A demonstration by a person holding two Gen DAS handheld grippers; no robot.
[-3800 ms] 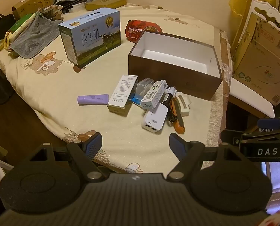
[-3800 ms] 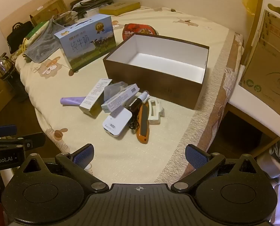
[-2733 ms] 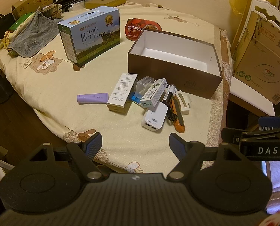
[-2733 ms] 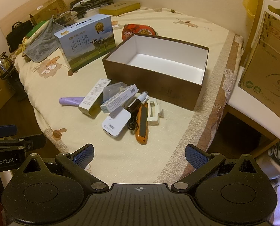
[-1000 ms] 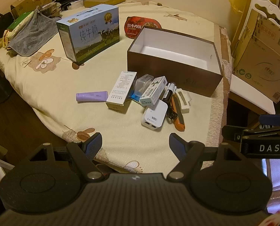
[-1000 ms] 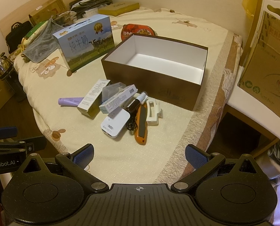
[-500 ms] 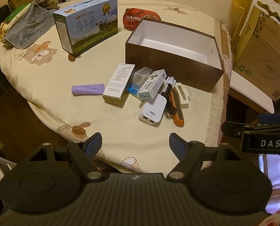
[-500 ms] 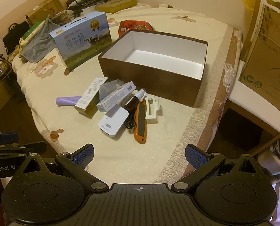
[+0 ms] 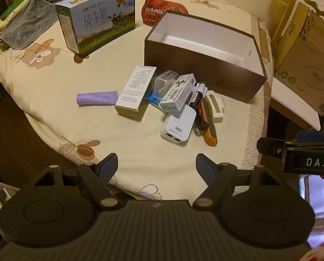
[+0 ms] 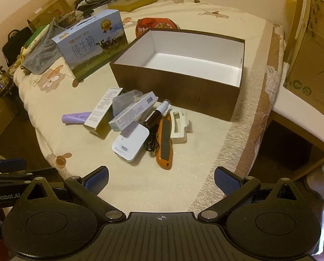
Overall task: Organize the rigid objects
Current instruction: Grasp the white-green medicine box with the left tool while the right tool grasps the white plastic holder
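Observation:
An open brown box [image 9: 196,69] [image 10: 175,82] with a white inside stands empty on the cream cloth. In front of it lies a pile: a purple tube [image 9: 96,98] [image 10: 74,117], a white carton [image 9: 135,93], a clear case [image 9: 162,86], a small barcode box [image 10: 133,113], a white charger [image 9: 179,126] [image 10: 130,142], a black bottle [image 10: 156,116], an orange utility knife [image 9: 208,122] [image 10: 165,143] and a white clip [image 10: 179,126]. My left gripper [image 9: 156,165] and right gripper [image 10: 160,179] are open and empty, hovering short of the pile.
A blue milk carton box [image 9: 96,19] [image 10: 92,43] stands left of the brown box, a red food pack [image 9: 162,10] behind it. Grey cloth and clutter [image 9: 24,21] lie far left. Cardboard boxes [image 9: 305,65] stand right, past the table edge [image 10: 244,134].
Both grippers have moved forward and a little lower toward the pile, so the objects look larger. Nothing on the table has moved and both grippers stay open.

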